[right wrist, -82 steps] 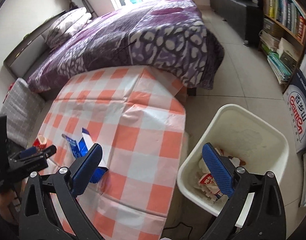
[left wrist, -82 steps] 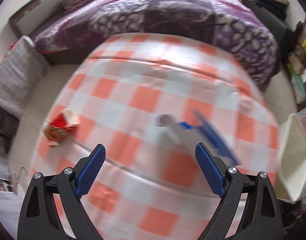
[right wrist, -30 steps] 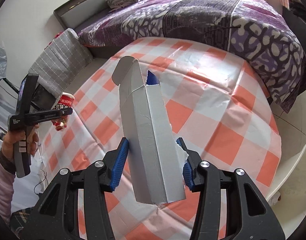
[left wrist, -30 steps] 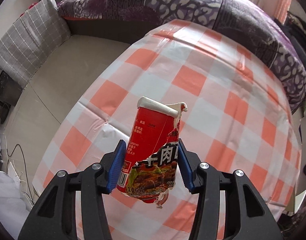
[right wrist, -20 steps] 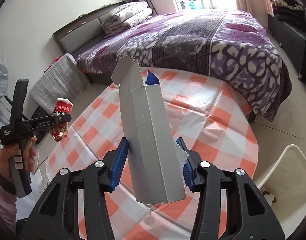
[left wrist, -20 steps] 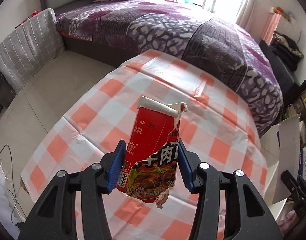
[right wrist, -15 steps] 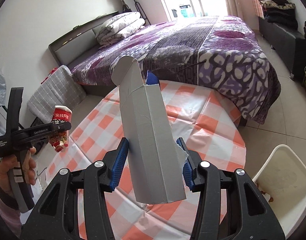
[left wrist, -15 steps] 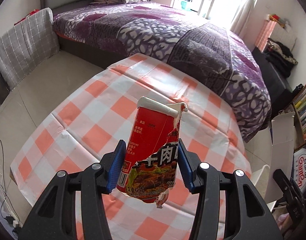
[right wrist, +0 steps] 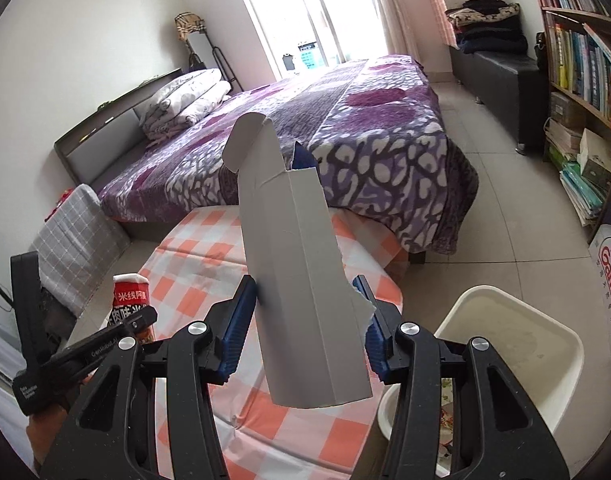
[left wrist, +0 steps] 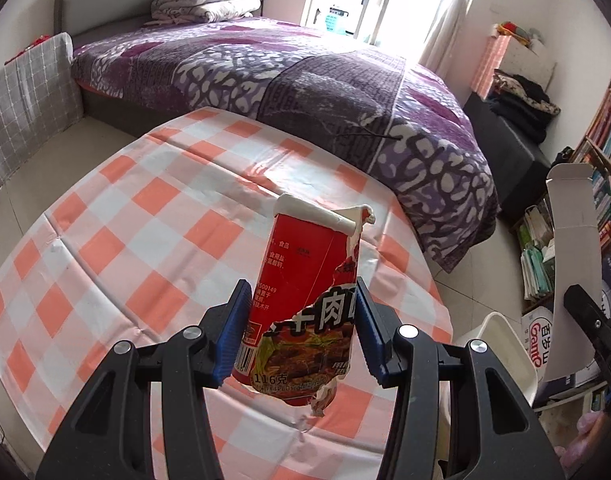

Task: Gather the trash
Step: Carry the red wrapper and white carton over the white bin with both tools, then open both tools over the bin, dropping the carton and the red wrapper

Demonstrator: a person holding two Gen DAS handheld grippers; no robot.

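Mid-carry: left claw (left wrist: pixel 301 330) pinching the torn noodle cup (left wrist: pixel 305 312), right claw (right wrist: pixel 307 322) pinching the grey carton (right wrist: pixel 301 280), next I'd swing both right over the white bin (right wrist: pixel 517 344) beside the bench (left wrist: pixel 117 240) and let go.

A torn red noodle cup (left wrist: pixel 305 312) with a white rim stands upright, clamped between the blue pads of the left claw (left wrist: pixel 303 332) above the checked counter (left wrist: pixel 145 240), while a flattened grey carton (right wrist: pixel 301 280), top flap open, sits tilted in the right claw (right wrist: pixel 305 326) beside the white bin (right wrist: pixel 517 344).
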